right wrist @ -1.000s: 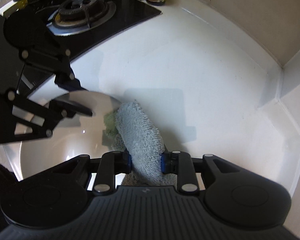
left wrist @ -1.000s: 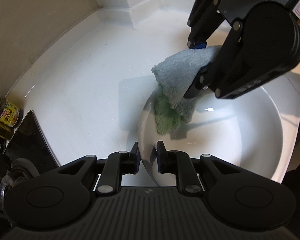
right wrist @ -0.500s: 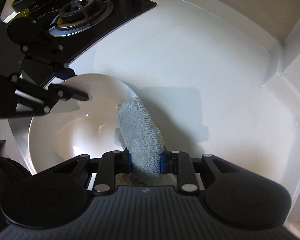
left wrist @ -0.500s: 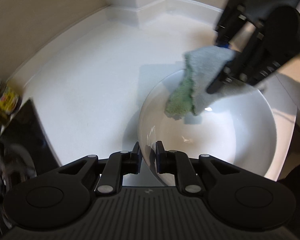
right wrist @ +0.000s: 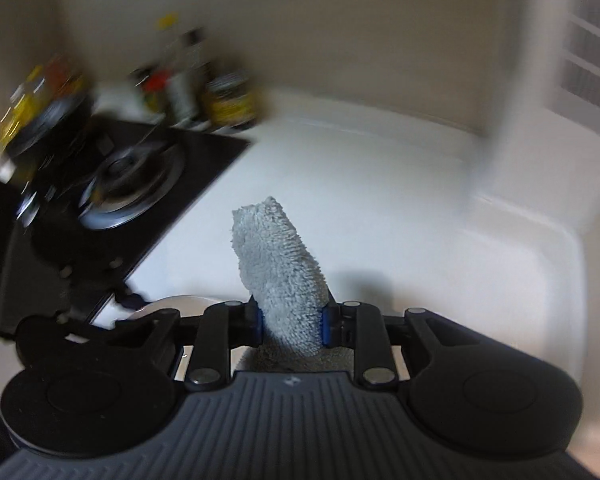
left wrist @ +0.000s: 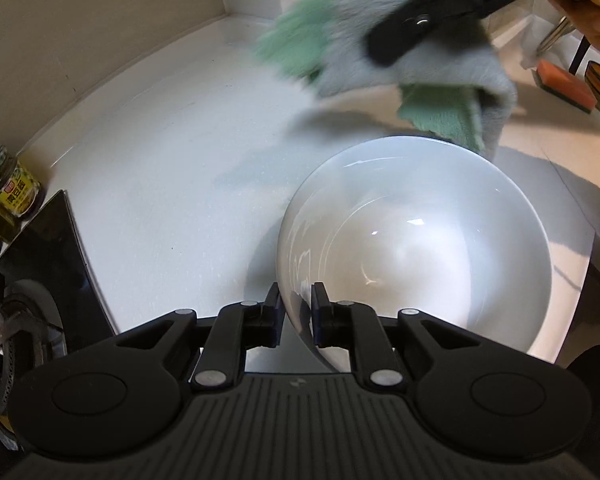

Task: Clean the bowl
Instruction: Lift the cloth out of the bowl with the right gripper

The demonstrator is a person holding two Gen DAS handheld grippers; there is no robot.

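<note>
The left gripper (left wrist: 296, 312) points steeply down, its two fingers straddling the near rim of the bowl (left wrist: 416, 248), one outside the wall and one inside. Its jaws are closing on that rim, and the pads look pressed to the wall on both sides. The bowl is white and glossy, sits on the white counter (left wrist: 172, 168), and shows only highlights inside.

The right gripper (right wrist: 292, 322) is clenched on the cloth (right wrist: 278, 276), a grey roll that sticks out forward between its blue pads (right wrist: 327, 326). In the left view the same cloth (left wrist: 380, 52), grey with green patches, hangs in the air beyond the bowl's far rim, clear of it and blurred. A hand (left wrist: 596, 8) shows at the top right corner of that view, behind the right gripper's black finger.

The right view is tilted and smeared: the hob (right wrist: 112, 184) and a cluster of jars (right wrist: 204, 92) lie at the left, with the wall behind. A jar (left wrist: 10, 192) stands at the counter's left edge in the left view.
</note>
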